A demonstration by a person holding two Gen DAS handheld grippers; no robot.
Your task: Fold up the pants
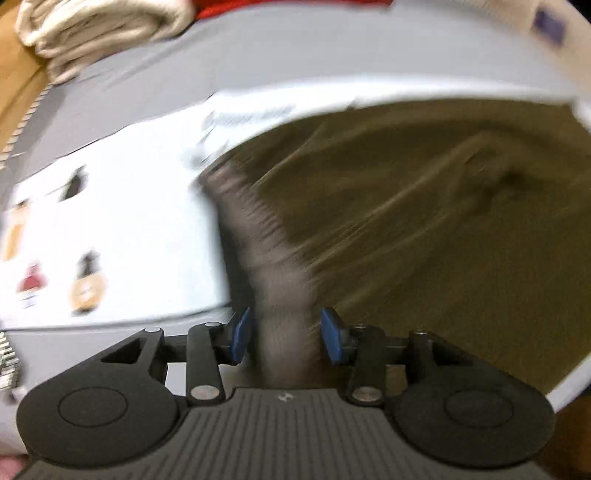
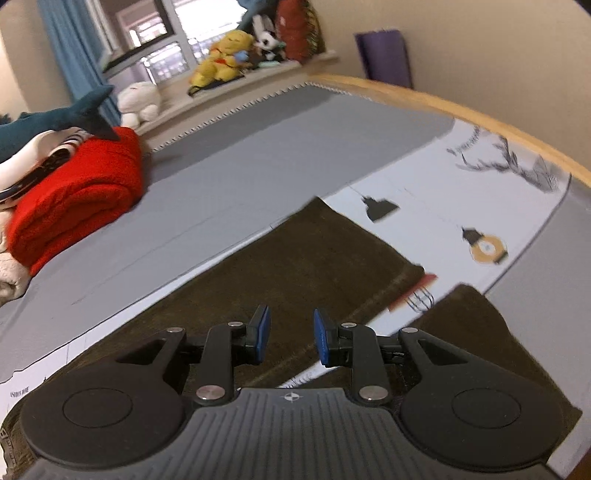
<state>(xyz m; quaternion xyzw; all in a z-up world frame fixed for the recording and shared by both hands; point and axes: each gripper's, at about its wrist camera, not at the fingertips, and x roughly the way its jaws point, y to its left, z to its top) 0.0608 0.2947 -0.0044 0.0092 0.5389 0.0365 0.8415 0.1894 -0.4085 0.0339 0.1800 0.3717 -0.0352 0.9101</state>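
The olive-brown pants (image 1: 424,229) lie on a white printed mat (image 1: 122,229) on a grey bed. The left wrist view is motion-blurred. My left gripper (image 1: 284,336) stands open, and a ribbed grey band of the pants (image 1: 280,288) runs up between its blue pads (image 1: 240,336) with gaps on both sides. In the right wrist view the two pant legs (image 2: 317,269) stretch away over the mat (image 2: 443,192). My right gripper (image 2: 291,338) hovers over them, open and empty.
A folded red blanket (image 2: 77,199) with a plush shark (image 2: 55,118) on it sits at the left of the grey bed sheet (image 2: 240,155). Several plush toys (image 2: 225,55) line the windowsill. A cream blanket (image 1: 96,29) lies at the far left. A wooden bed edge (image 2: 461,107) runs along the right.
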